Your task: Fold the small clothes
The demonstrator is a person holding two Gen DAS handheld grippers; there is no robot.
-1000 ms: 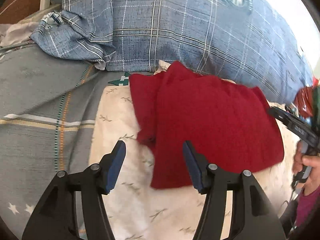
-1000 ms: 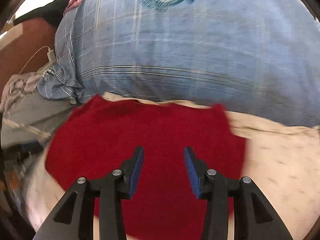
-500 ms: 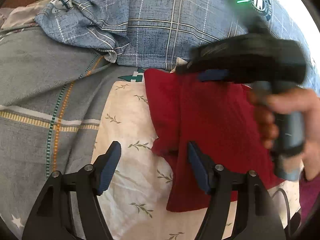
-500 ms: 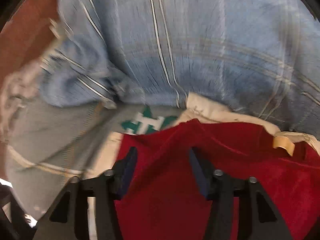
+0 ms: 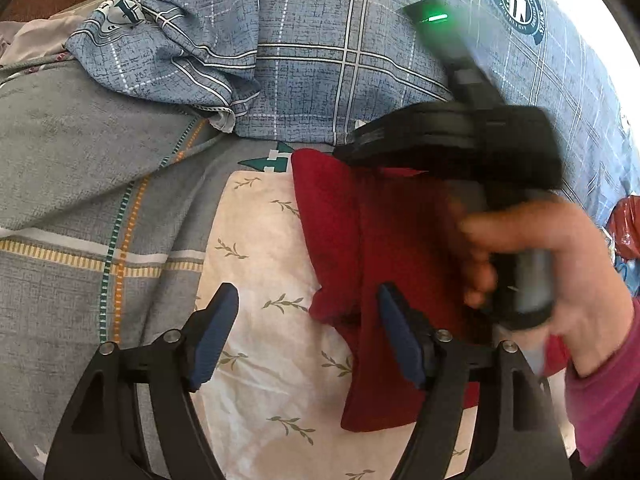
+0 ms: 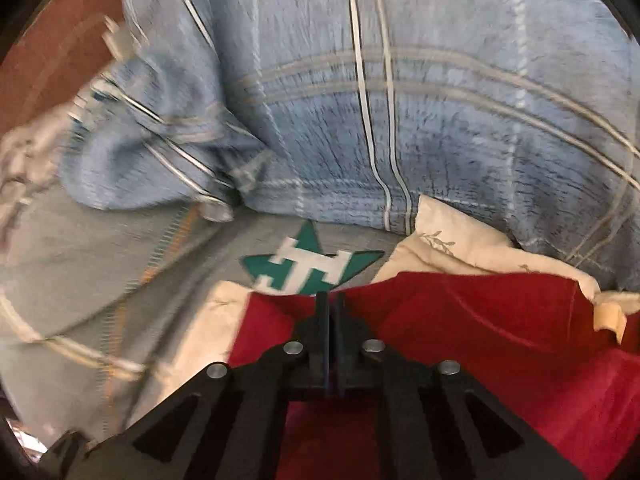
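A folded dark red garment [image 5: 400, 240] lies on a cream leaf-print cloth [image 5: 256, 240] spread over the bed. My left gripper [image 5: 306, 296] hovers over the garment's near left edge, its jaws opening; its pads do not press on anything, and the right fingertip [image 5: 390, 308] stands above the red cloth. My right gripper [image 5: 344, 150] reaches across to the garment's far left corner, held by a person's hand [image 5: 540, 248]. In the right wrist view, the right gripper [image 6: 329, 300] is shut on the far edge of the red garment [image 6: 500, 320].
A big blue plaid pillow [image 5: 320, 40] rises right behind the garment. A grey blanket [image 5: 80, 180] with striped lines and a green star emblem [image 6: 312, 268] covers the bed to the left. A pink sleeve [image 5: 600, 392] fills the lower right.
My right gripper swept from the garment's right side to its far left corner and closed there. My left gripper's jaws widened and it slid slightly toward the garment's left edge.
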